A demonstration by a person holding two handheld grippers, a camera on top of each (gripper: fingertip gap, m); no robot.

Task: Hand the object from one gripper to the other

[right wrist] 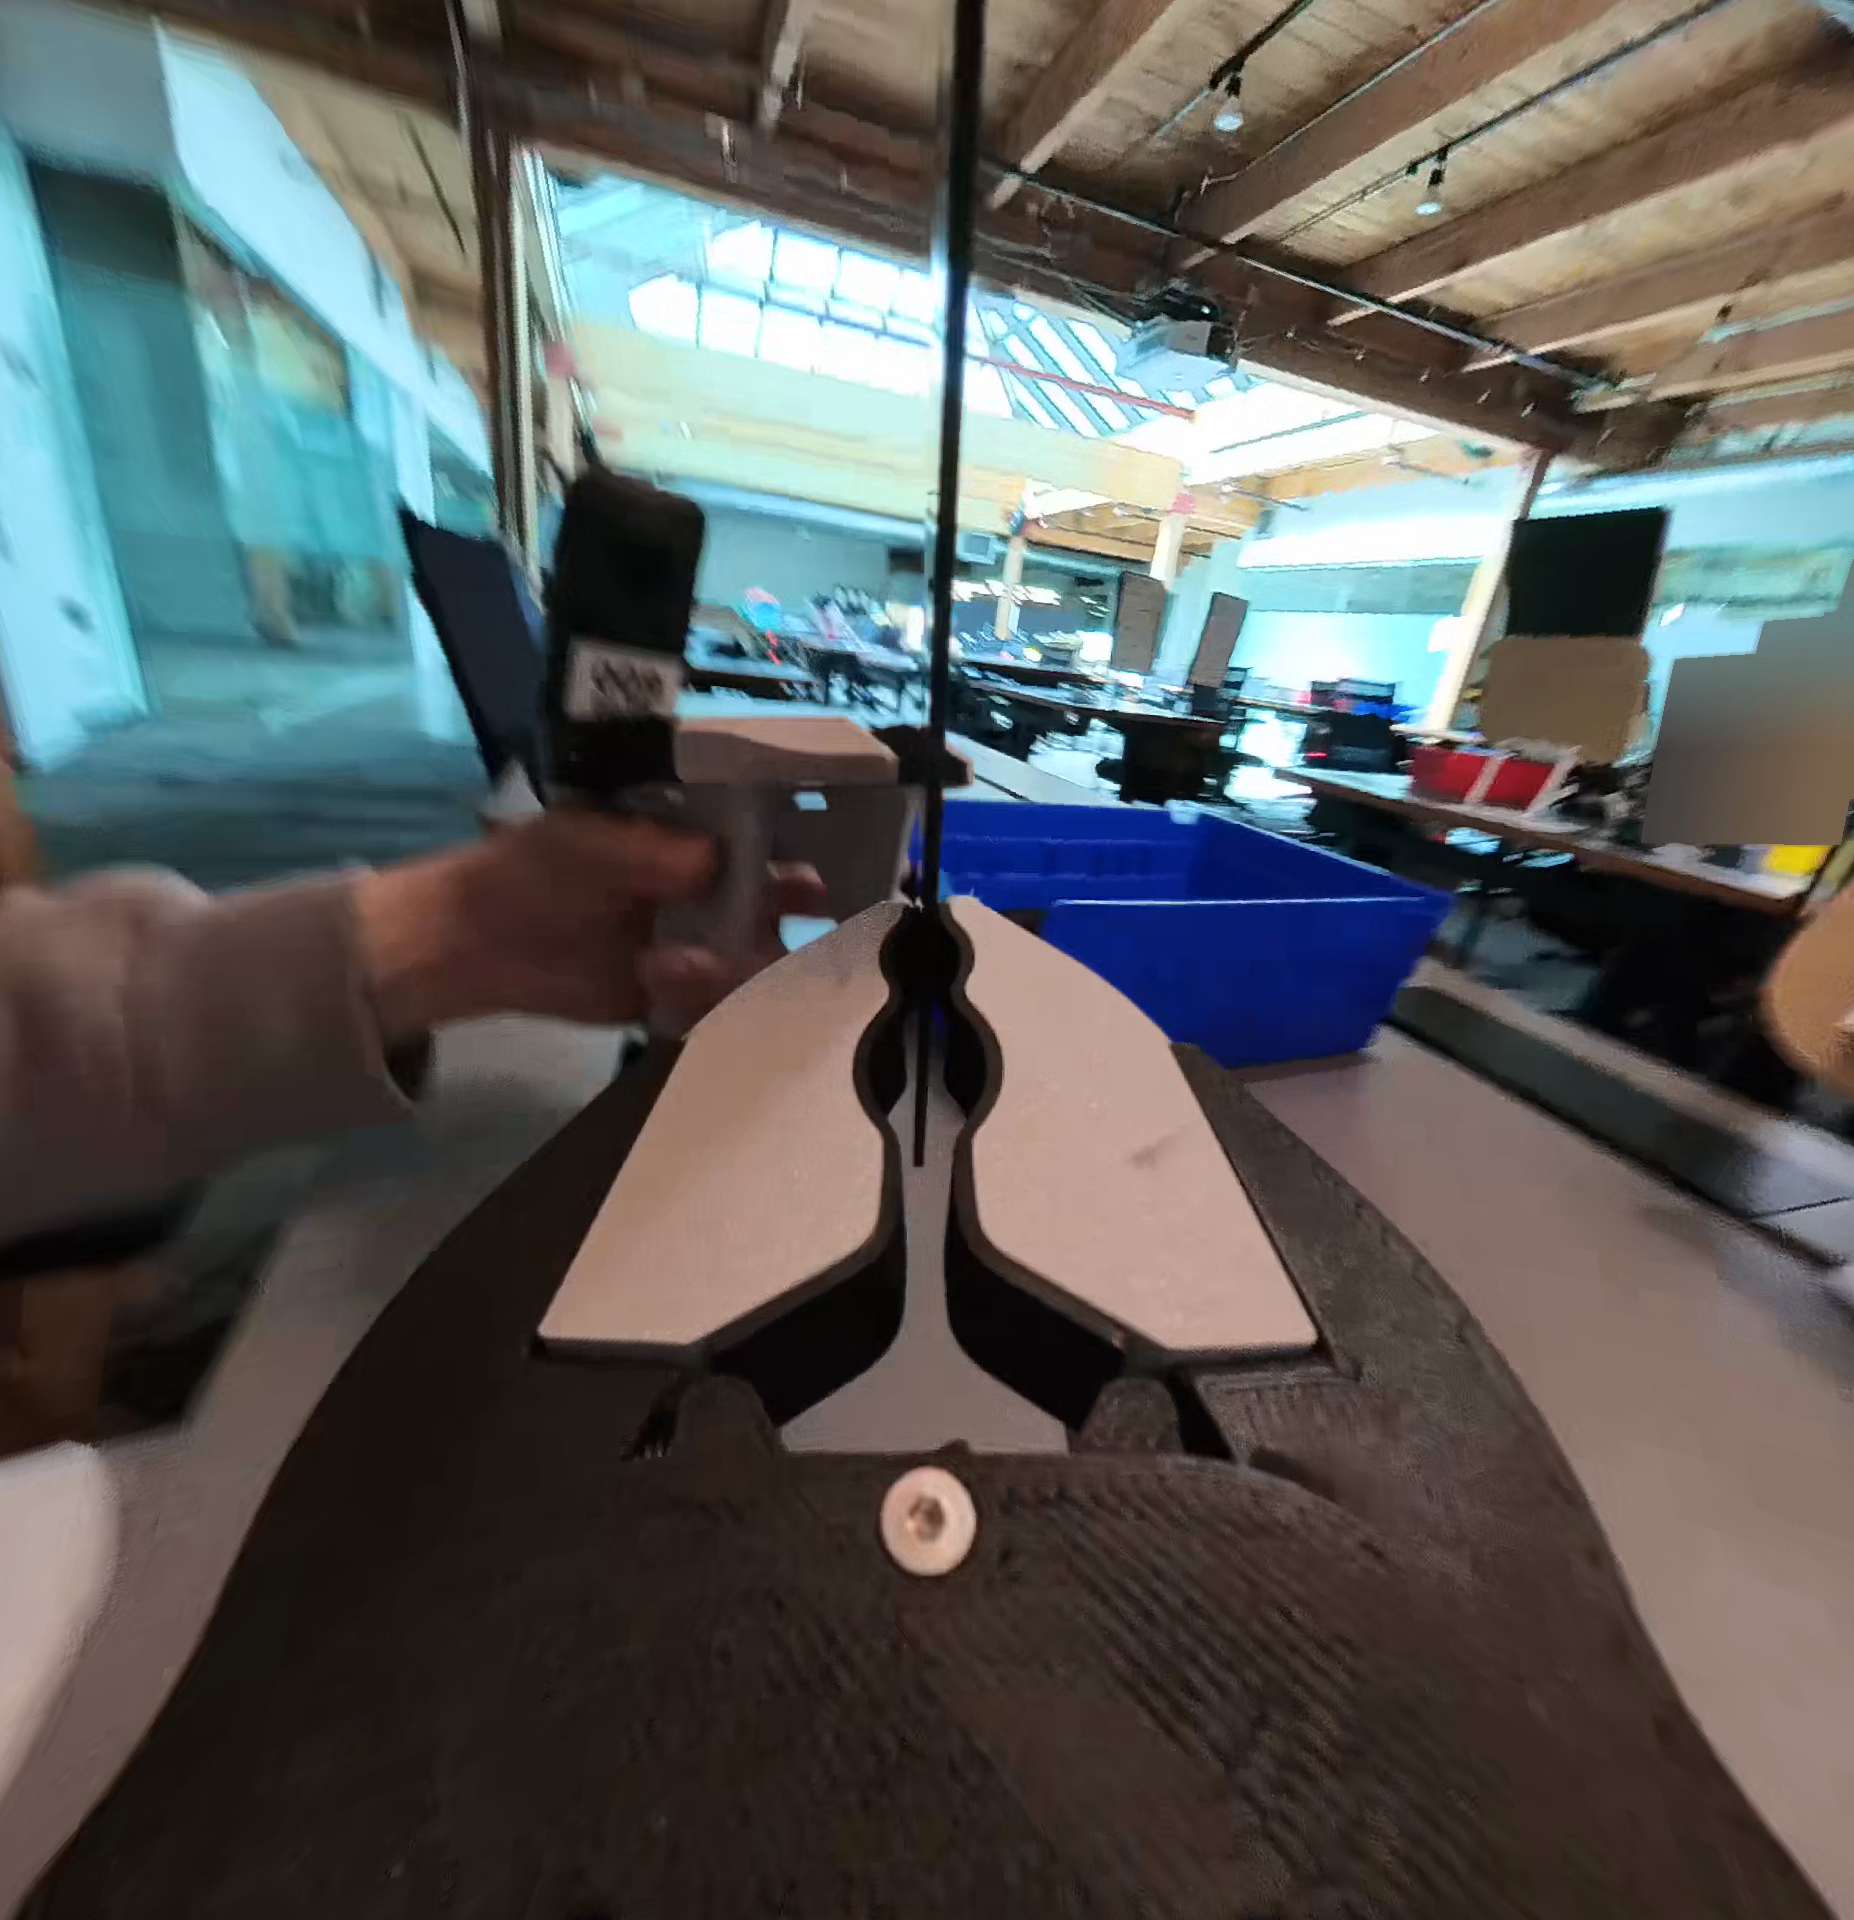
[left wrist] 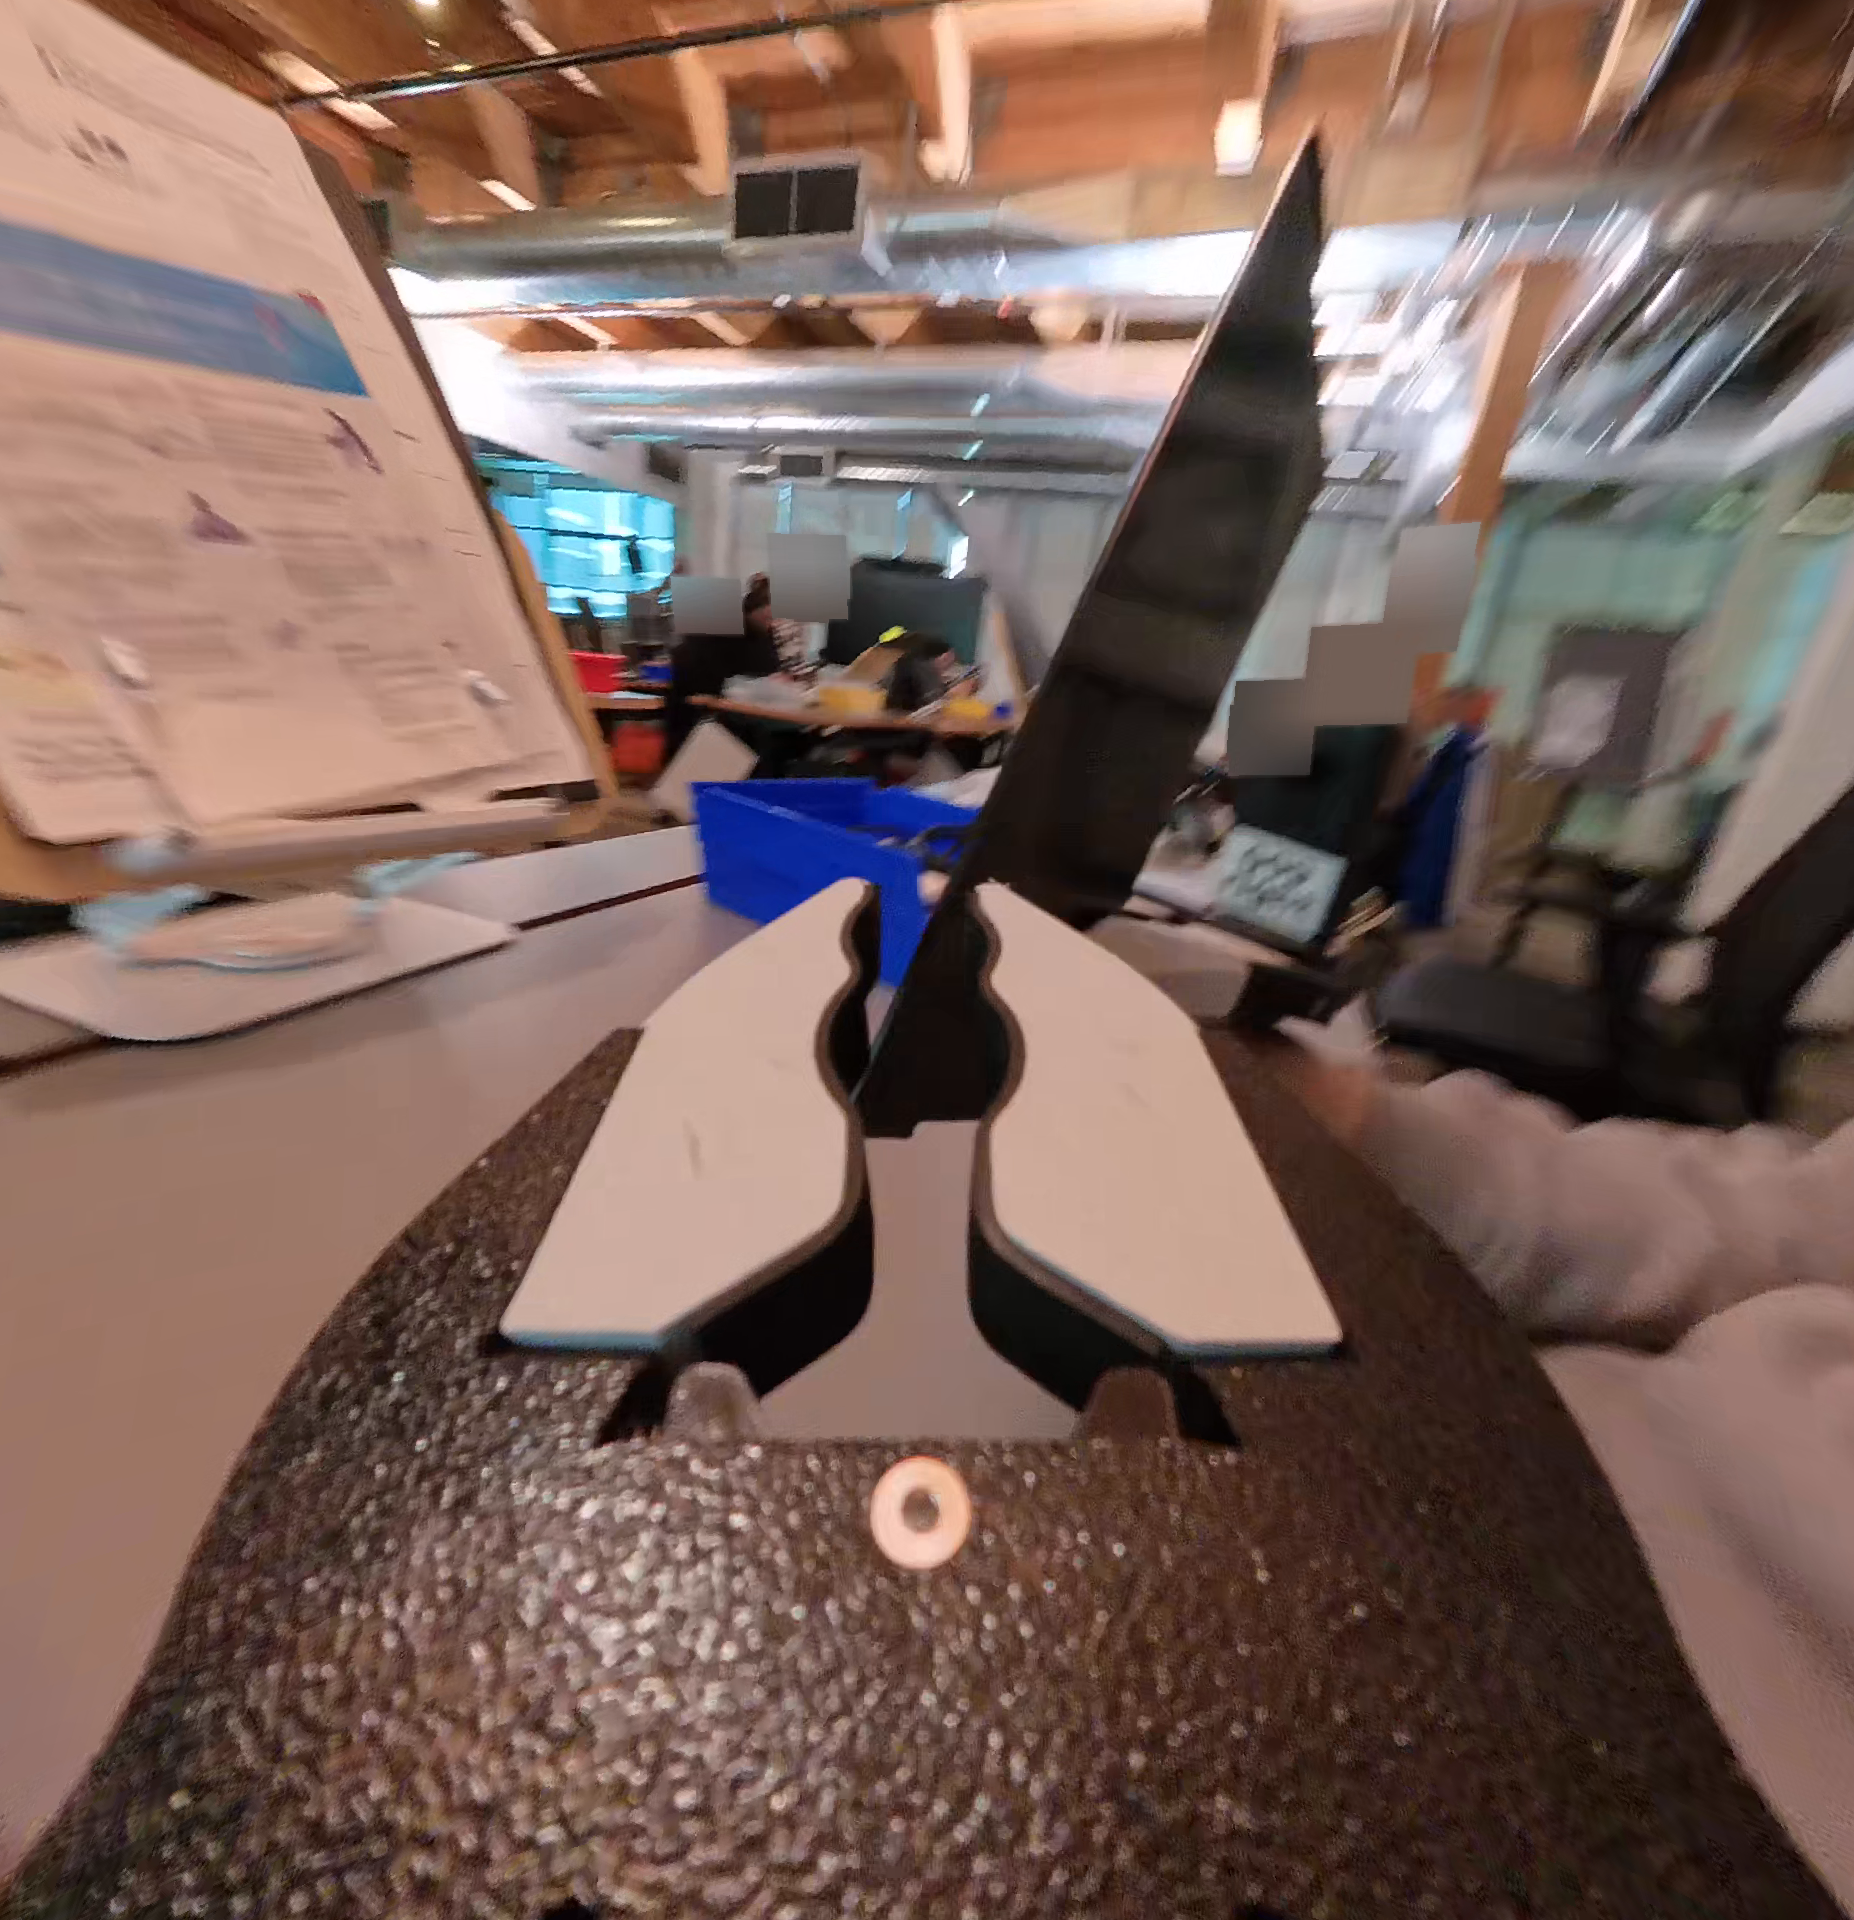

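A thin, flat black object (left wrist: 1193,582) stands up from between my left gripper's fingers and leans up to the right. My left gripper (left wrist: 923,902) is slightly open around its lower end, and blue shows through a gap beside the left finger. In the right wrist view the same object (right wrist: 949,416) appears edge-on as a thin vertical line. My right gripper (right wrist: 928,912) is shut on its lower end. The left gripper (right wrist: 933,771) also shows there, held by a hand (right wrist: 549,914), with its fingertips on either side of the object higher up.
A blue bin (left wrist: 798,842) (right wrist: 1193,935) sits on the grey table (left wrist: 279,1143) just beyond the grippers. A stand with papers (left wrist: 227,468) fills the left. A sleeved arm (left wrist: 1577,1195) reaches in from the right. An office chair (left wrist: 1577,997) and desks with people lie farther off. My right fingertips sit around 5 centimetres from my left ones.
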